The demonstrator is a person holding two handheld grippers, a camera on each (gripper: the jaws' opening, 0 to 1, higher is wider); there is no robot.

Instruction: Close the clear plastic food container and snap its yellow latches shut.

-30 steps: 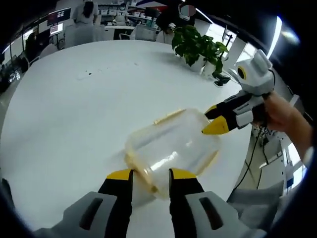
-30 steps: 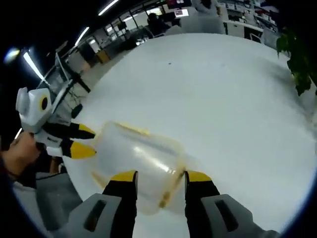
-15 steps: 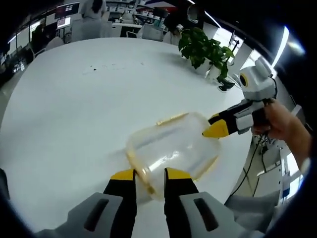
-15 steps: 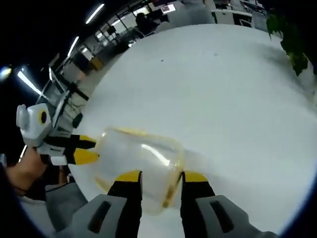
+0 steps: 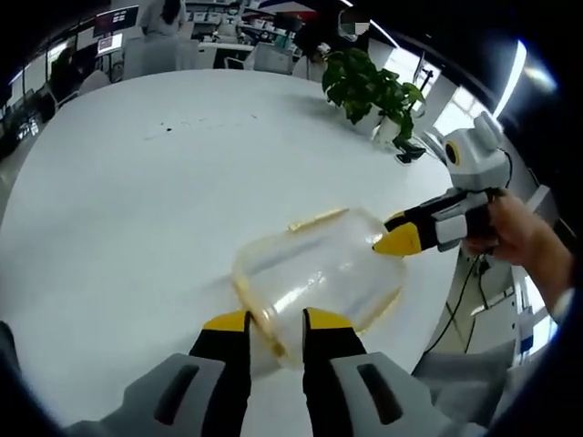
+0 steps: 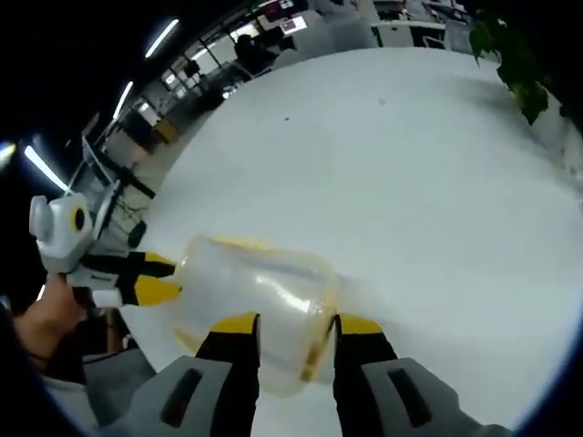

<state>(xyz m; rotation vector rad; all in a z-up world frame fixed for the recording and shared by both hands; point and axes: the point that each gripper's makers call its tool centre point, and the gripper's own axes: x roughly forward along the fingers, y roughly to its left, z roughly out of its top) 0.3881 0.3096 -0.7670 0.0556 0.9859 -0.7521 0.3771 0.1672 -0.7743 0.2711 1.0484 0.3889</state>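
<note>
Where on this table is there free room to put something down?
The white table is bare between the clear container and the potted plant, and out toward its far rim. It is crowded at the near edge, where both tongs close around the container.

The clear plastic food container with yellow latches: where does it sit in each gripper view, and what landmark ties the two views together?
Left gripper view: clear plastic food container at lower centre, just above the left gripper.
Right gripper view: container lower left of centre, above the right gripper.
Shared landmark: the potted green plant on the white round table.

Latch under left tool (image 5: 274, 321) hidden; plant (image 6: 510, 55) cut by edge
</note>
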